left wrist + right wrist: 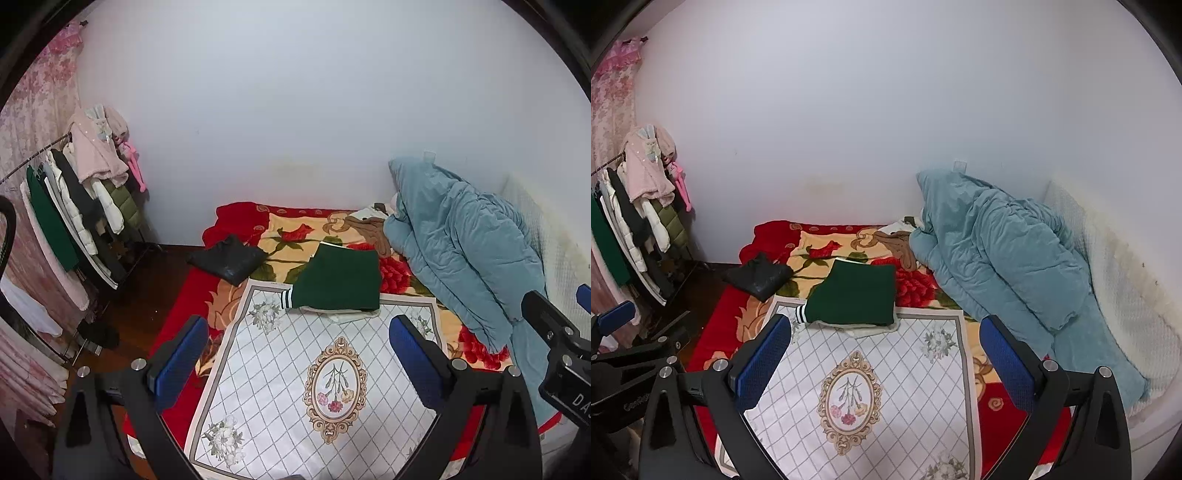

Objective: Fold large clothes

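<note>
Blue-padded left gripper (295, 358) and right gripper (884, 354) hover, jaws spread.

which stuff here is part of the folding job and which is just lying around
Part of the job:
- green garment, already folded
- white garment under it
- black garment, crumpled
- patterned mat

Just lying about:
- blue quilt
- floral blanket
- clothes rack
</note>
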### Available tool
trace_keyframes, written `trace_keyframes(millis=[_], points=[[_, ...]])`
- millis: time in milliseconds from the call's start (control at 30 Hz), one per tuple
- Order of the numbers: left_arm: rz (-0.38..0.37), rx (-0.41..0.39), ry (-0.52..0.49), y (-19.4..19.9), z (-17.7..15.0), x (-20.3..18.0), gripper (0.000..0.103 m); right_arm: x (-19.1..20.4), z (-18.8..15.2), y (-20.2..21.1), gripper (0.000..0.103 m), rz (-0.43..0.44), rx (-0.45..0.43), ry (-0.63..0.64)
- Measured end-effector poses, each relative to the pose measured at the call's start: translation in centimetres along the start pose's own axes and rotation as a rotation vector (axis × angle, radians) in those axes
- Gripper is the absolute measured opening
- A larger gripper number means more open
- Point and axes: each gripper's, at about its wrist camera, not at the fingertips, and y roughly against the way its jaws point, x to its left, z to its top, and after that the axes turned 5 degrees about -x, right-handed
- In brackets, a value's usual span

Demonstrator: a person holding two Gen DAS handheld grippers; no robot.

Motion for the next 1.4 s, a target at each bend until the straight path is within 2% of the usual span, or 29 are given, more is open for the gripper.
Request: trace_keyframes(millis=[200,467,1400], points=[[0.008,-0.028,-0.002,0.6,0.0,-0.1,0.101,-0.6,0.0,0.9,0.103,-0.009,-0.015,-0.007],[0.003,-0.026,0.008,0.6,-0.1,0.0,0.102,-1.3,-0.4,1.6,0.103,-0.016,-0.022,-0.012],[0.008,-0.032,0.014,0.4,0.5,-0.2,0.102,-2.1,0.2,0.7,0.103,-0.015,-0.010,-0.010]])
